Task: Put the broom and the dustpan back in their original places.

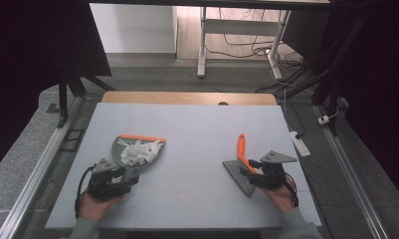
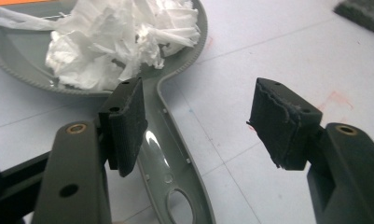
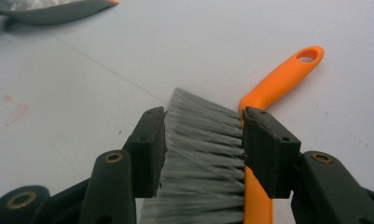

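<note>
A grey dustpan (image 1: pixel 118 149) with an orange lip lies left of centre, heaped with white paper scraps (image 1: pixel 140 152). Its handle (image 2: pixel 170 158) runs back under my left gripper (image 1: pixel 128 174). In the left gripper view that gripper (image 2: pixel 198 126) is open: one pad sits beside the handle and the other stands well clear, over bare table. A brush (image 1: pixel 242 149) with an orange handle and grey bristles lies flat at the right. My right gripper (image 1: pixel 248 174) is at its head. In the right gripper view its jaws (image 3: pixel 203 149) stand wide on either side of the bristles (image 3: pixel 198 177) and orange spine, open.
The white board (image 1: pixel 197 124) covers the table, with a wooden edge (image 1: pixel 187 97) at the far side. A power strip (image 1: pixel 299 142) lies off the right edge. Dark frame posts stand at both back corners. A faint red stain (image 2: pixel 336 100) marks the board.
</note>
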A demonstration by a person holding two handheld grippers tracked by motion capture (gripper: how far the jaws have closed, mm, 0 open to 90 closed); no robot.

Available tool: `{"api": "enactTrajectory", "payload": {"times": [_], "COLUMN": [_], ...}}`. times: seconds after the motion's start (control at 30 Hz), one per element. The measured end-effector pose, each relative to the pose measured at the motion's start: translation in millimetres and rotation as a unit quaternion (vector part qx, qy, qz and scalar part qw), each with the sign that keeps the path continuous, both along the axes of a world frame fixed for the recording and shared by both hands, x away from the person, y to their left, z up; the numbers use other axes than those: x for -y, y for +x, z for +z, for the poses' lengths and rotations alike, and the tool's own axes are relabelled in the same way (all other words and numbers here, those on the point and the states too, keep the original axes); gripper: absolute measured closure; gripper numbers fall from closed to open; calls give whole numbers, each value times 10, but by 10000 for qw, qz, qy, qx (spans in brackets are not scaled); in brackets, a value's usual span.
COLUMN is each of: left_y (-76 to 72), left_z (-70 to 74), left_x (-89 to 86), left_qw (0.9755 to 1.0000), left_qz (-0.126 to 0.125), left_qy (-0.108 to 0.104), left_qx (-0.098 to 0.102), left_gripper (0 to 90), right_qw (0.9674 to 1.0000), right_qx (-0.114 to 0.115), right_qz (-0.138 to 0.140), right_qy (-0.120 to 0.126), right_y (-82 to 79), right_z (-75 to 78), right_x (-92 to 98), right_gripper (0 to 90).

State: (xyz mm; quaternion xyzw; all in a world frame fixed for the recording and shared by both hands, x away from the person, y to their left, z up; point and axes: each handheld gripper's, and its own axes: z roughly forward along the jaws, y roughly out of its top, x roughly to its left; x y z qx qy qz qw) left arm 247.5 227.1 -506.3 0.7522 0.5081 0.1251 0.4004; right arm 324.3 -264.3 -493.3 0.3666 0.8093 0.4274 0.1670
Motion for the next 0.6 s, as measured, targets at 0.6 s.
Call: {"api": "enactTrajectory", "payload": {"times": [0.6], "left_y": [-23], "left_z": [-7], "left_x": [20], "left_qw": [9990], "left_qz": [-448], "left_qy": [-81], "left_qx": [47], "left_gripper": [366], "right_qw": [9988], "right_qx": [285], "right_qz": [188], "right_qy": [-362], "right_y": [-233], "right_z": [-70], "right_x": [138], "right_gripper": [500]}}
